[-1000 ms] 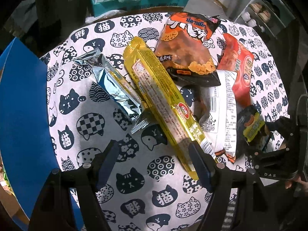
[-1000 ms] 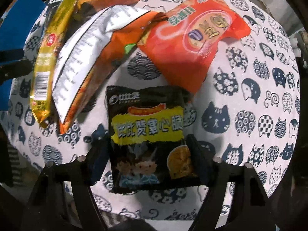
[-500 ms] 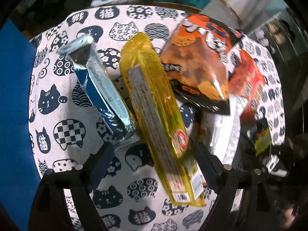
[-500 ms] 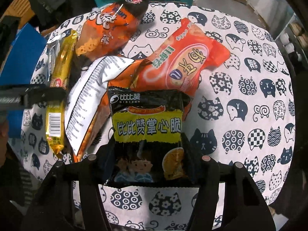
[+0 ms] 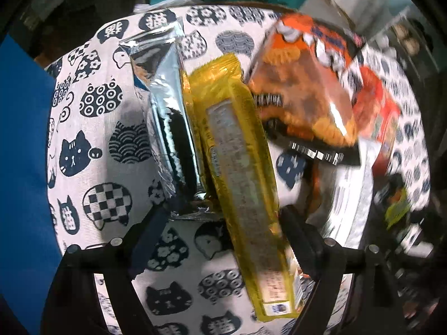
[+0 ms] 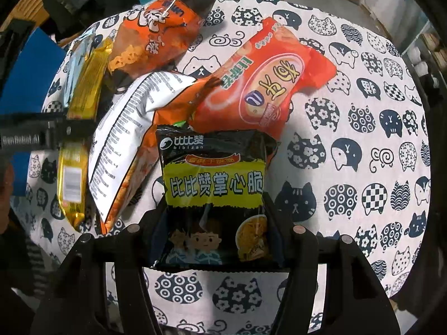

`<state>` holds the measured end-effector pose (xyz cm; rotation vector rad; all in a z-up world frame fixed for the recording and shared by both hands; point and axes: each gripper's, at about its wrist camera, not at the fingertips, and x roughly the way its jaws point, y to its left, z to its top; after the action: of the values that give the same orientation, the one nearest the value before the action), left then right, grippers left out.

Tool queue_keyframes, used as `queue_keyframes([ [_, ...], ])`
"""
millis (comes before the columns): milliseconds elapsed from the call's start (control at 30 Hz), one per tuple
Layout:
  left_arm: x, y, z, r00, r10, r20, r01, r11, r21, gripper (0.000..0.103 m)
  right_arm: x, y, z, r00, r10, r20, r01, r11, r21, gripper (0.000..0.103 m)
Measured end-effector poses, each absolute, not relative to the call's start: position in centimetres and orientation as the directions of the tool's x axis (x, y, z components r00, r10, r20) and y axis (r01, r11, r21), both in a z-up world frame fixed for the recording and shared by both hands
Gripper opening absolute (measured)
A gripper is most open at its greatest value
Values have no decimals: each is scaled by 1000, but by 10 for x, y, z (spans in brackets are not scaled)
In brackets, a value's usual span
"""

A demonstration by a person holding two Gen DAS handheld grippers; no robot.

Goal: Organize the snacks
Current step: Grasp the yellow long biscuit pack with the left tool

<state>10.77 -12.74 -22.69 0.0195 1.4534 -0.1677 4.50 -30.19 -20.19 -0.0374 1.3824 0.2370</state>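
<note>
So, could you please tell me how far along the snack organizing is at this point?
Nothing looks sorted yet: the orange chip bag, red-orange packet and white-backed bag lie overlapping on the cat-print tablecloth. In hand: the right tongs grip the black snack packet; the left tongs straddle the yellow packet beside the silver packet. Everything else remains.

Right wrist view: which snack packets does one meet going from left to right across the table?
Long yellow foil packet → white-backed orange chip bag → black and yellow noodle-snack packet, between the right gripper fingers → red-orange snack bag.
</note>
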Motion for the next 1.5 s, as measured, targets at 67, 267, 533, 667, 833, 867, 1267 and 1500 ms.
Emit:
queue_keyframes([
  [67, 102, -134, -228, 98, -66, -993, 182, 982, -47, 79, 45, -302, -199, 173, 142, -975, -188, 976, 109, 60],
  [267, 87, -130, -226, 49, -36, -998, 262, 965, -22, 74, 43, -304, -185, 197, 139, -970, -200, 975, 99, 60],
  [533, 77, -112, -224, -2, -45, -999, 244, 969, -44, 78, 42, -298, -179, 205, 138, -969, -217, 972, 92, 60],
  [667, 71, -105, -224, 21, -68, -997, 190, 980, -62, 85, 43, -296, -180, 203, 134, -970, -217, 972, 89, 60],
  [833, 58, -105, -225, 41, -94, -995, 179, 980, -86, 79, 43, -293, -182, 203, 125, -971, -216, 973, 80, 60],
  [867, 53, -114, -224, 45, -90, -995, 181, 980, -80, 76, 42, -293, -182, 203, 123, -971, -215, 973, 79, 60],
  [1267, 57, -125, -211, 123, -83, -989, 216, 975, -55, 29, 37, -296, -163, 247, 113, -962, -218, 974, 58, 60],
  [1500, 53, -121, -186, 182, -97, -978, 242, 969, -51, 29, 35, -295, -143, 290, 110, -951, -215, 975, 48, 60],
])
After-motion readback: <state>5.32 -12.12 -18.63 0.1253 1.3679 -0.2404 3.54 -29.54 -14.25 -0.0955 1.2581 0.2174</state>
